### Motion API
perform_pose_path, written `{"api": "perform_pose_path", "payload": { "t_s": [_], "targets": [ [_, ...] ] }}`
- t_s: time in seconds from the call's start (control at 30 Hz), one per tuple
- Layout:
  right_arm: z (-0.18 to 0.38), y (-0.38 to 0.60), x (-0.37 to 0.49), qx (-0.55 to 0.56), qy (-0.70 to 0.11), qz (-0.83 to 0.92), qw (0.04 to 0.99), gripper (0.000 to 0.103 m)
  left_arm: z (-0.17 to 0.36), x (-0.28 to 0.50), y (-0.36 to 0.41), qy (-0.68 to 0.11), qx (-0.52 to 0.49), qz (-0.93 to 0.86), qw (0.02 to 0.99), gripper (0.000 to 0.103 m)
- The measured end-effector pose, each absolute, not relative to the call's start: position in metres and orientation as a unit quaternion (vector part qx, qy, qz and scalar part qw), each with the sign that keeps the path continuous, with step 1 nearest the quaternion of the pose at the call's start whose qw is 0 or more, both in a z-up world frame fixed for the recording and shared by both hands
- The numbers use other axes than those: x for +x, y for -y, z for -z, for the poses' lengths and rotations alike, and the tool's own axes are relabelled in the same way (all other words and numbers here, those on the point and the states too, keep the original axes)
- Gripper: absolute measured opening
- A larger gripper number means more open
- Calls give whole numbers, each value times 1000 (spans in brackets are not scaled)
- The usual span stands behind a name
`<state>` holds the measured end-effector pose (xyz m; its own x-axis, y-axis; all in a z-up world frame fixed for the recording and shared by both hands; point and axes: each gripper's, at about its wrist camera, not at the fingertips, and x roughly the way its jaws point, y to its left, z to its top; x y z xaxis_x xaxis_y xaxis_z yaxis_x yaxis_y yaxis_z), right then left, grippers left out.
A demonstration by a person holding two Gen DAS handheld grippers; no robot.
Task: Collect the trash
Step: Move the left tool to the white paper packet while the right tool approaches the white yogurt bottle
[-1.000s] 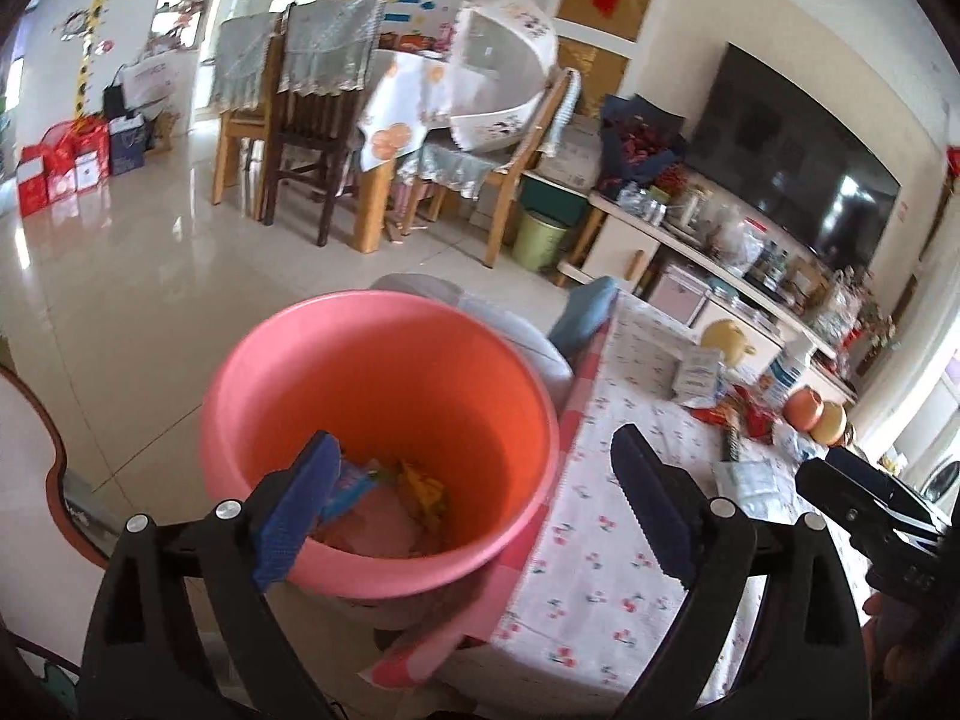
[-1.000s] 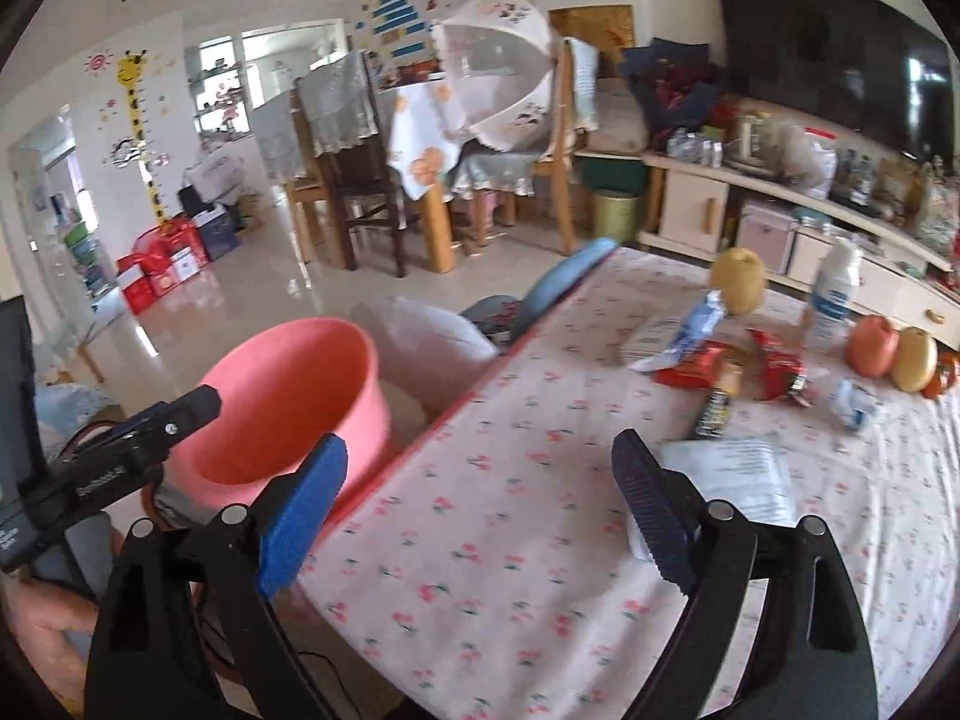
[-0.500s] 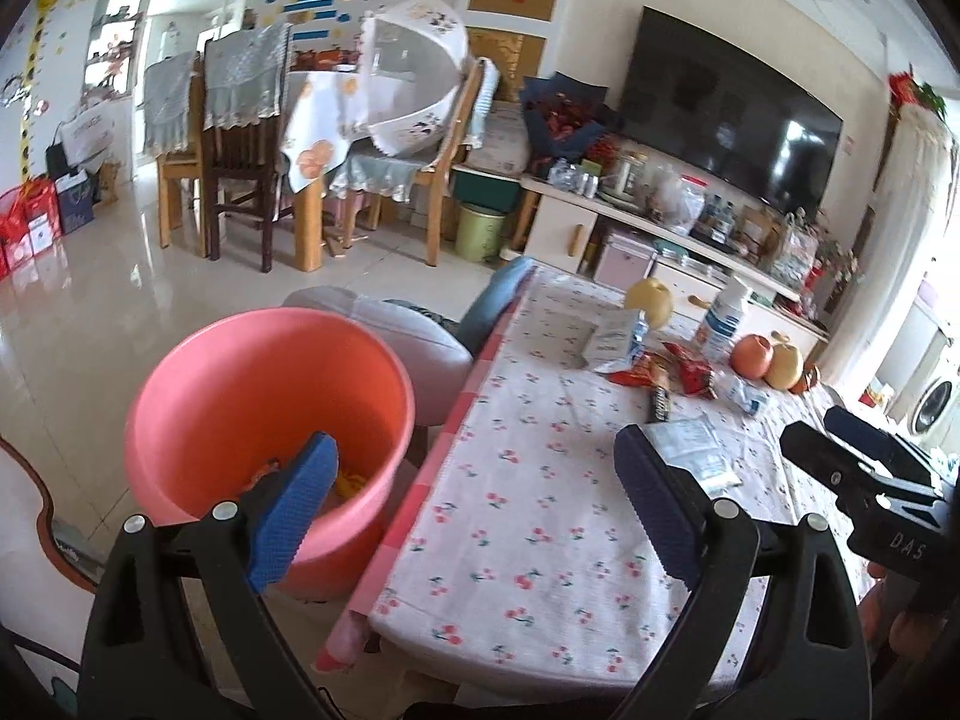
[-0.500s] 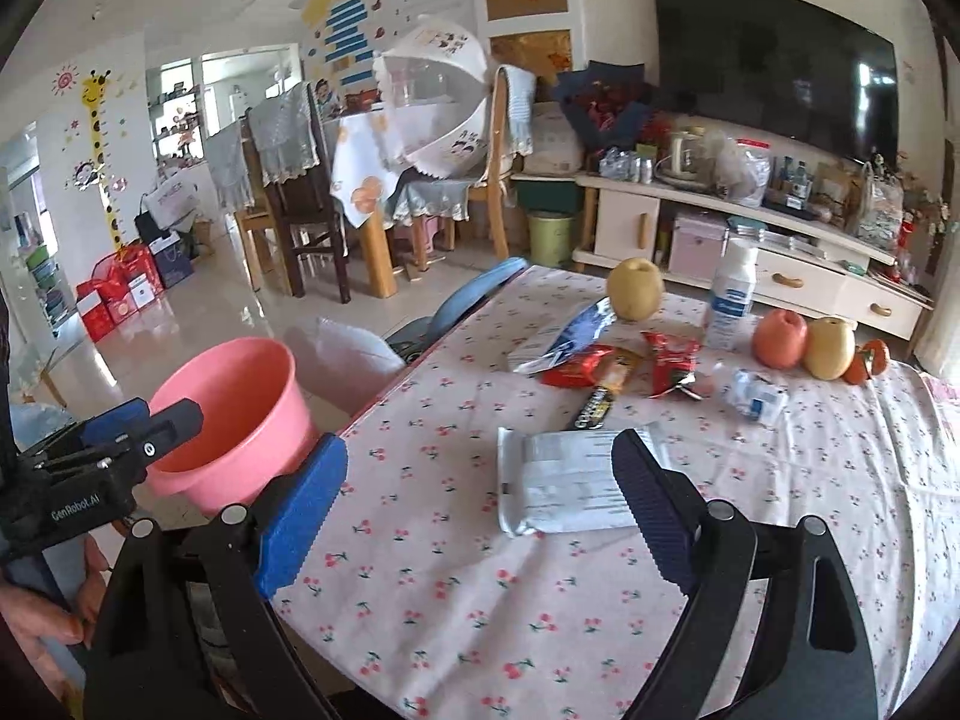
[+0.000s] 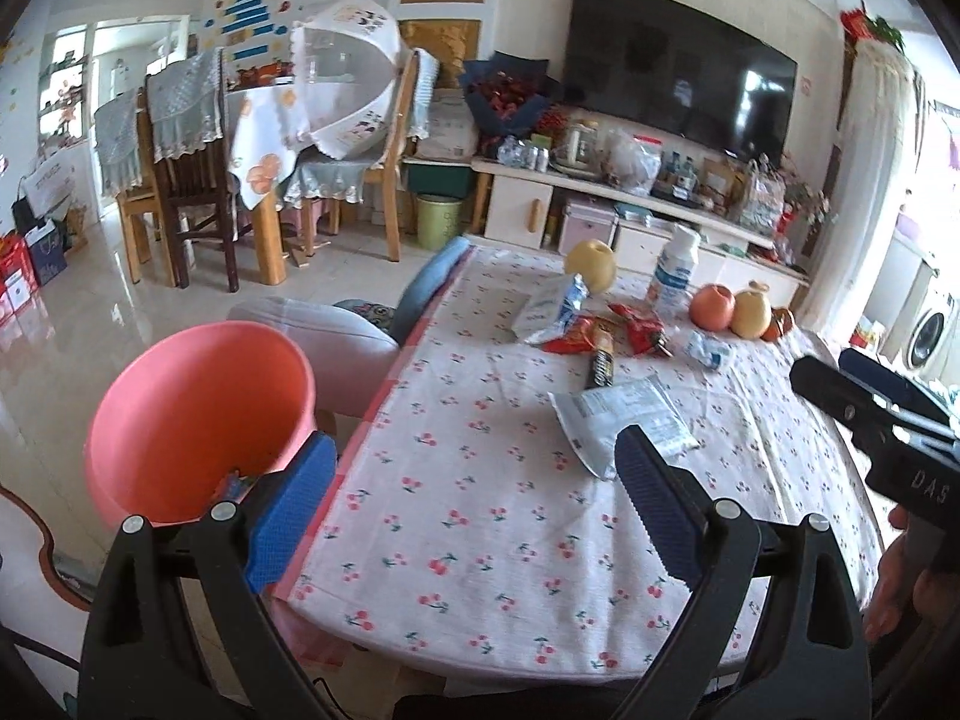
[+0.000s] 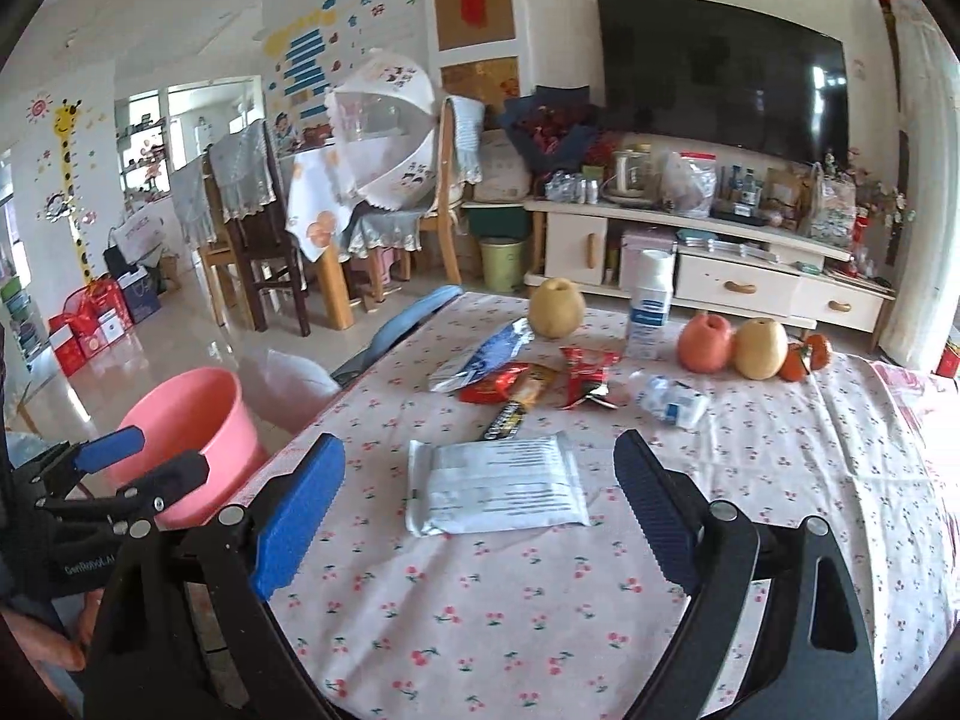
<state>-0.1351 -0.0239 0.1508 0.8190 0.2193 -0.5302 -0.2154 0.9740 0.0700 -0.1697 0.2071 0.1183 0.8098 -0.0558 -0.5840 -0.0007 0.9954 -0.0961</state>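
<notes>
Cherry-print cloth covers the table [image 5: 480, 468], with a dark television on the far wall. From the left wrist view, the left gripper [image 5: 474, 510] hangs over the table's near edge, its blue pads spread wide with nothing between them. A pink bucket [image 5: 198, 414] stands on the floor just beside the table's left edge, some scraps showing at its bottom. A white wrapper [image 5: 624, 420] lies flat mid-table; beyond it are red snack packets [image 5: 600, 333], a white bottle [image 5: 672, 276] and some fruit. The right gripper [image 5: 870, 402] enters at the far right.

From the right wrist view, the right gripper [image 6: 480, 498] also stands wide apart and empty, the white wrapper [image 6: 498, 486] lying on the cloth between its fingers and slightly ahead. The pink bucket [image 6: 186, 420] sits low at left.
</notes>
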Motion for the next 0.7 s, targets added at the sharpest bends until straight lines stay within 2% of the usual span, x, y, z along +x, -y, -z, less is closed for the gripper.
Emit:
{"api": "perform_pose_path", "payload": {
  "t_s": [0.5, 0.7],
  "targets": [
    [-127, 96, -119, 19, -290, -47, 956, 91, -100, -153, -131, -331, 20, 65, 941, 95],
    [-108, 131, -101, 34, -321, -29, 946, 91, -86, -137, -102, -344, 74, 114, 929, 95]
  ]
}}
